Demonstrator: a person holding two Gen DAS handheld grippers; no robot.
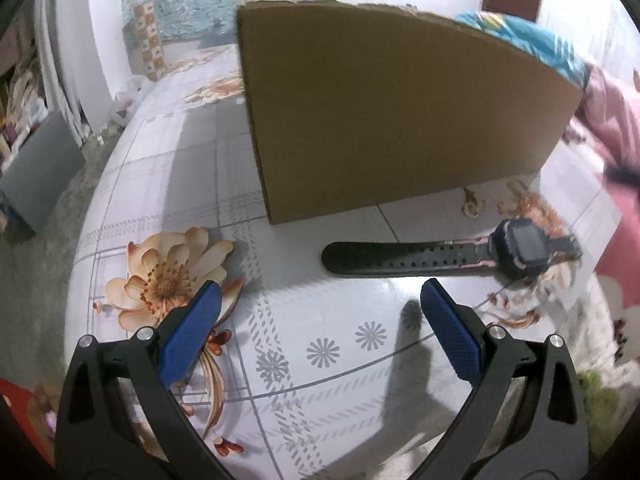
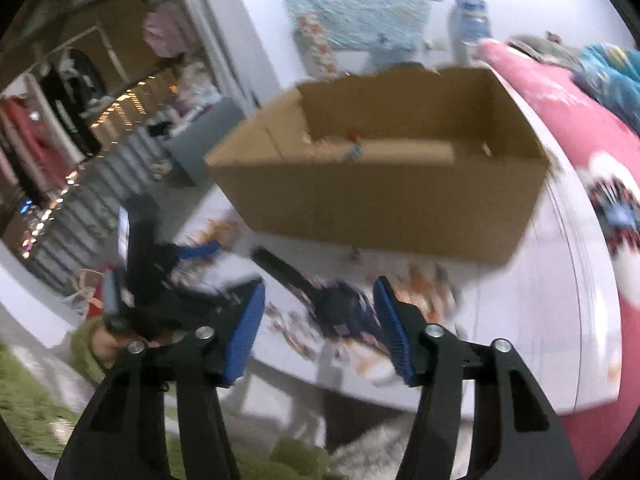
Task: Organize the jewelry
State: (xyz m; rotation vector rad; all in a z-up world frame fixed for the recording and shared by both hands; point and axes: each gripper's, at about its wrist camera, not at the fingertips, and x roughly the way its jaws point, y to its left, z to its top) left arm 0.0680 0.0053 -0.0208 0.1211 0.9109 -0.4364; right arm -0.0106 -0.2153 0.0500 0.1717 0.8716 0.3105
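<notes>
Watch waits outside the box

The black watch [image 1: 452, 256] lies on the floral table [image 1: 280, 360] before the cardboard box [image 1: 392, 120] (some items inside); left gripper [image 1: 320, 300] and right gripper [image 2: 320, 300] gape, empty.

One cardboard box [image 1: 400, 112] stands on the one flower-printed tablecloth [image 1: 320, 360]. One black wristwatch [image 1: 452, 256] lies in front of it. Two grippers show: the left gripper [image 1: 320, 304] and the right gripper [image 2: 320, 312], each with two blue pads. What lies inside the box is too blurred to count.
</notes>
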